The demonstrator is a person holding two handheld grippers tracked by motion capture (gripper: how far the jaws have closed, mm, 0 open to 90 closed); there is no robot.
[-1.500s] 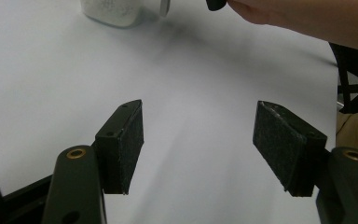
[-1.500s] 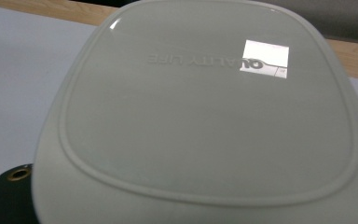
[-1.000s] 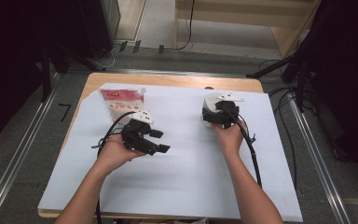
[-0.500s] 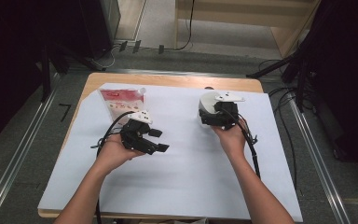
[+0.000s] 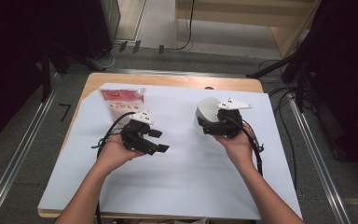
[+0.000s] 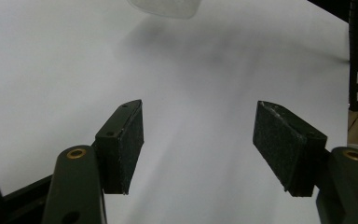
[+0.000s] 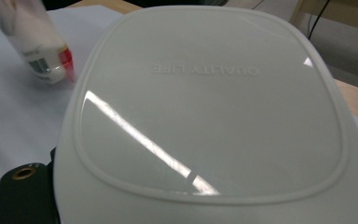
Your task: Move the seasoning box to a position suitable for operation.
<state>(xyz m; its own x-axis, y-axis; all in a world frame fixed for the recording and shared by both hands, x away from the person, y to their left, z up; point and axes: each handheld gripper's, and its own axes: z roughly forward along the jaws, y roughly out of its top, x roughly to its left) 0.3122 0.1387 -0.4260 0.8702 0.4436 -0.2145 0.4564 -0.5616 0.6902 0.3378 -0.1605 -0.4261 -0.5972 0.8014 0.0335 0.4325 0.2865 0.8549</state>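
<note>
I am at a recording bench in a lab or test room: a small wooden table (image 5: pixel 242 84) covered with a white sheet (image 5: pixel 177 177), metal floor rails (image 5: pixel 23 154) on both sides, black cables (image 5: pixel 186 28) trailing over grey carpet, and dark equipment stands (image 5: pixel 307 60) around me.

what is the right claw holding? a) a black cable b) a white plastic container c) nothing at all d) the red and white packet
b: in the high view the right claw grips the white container lifted off the sheet, and its base looms close in the right gripper view.
</note>
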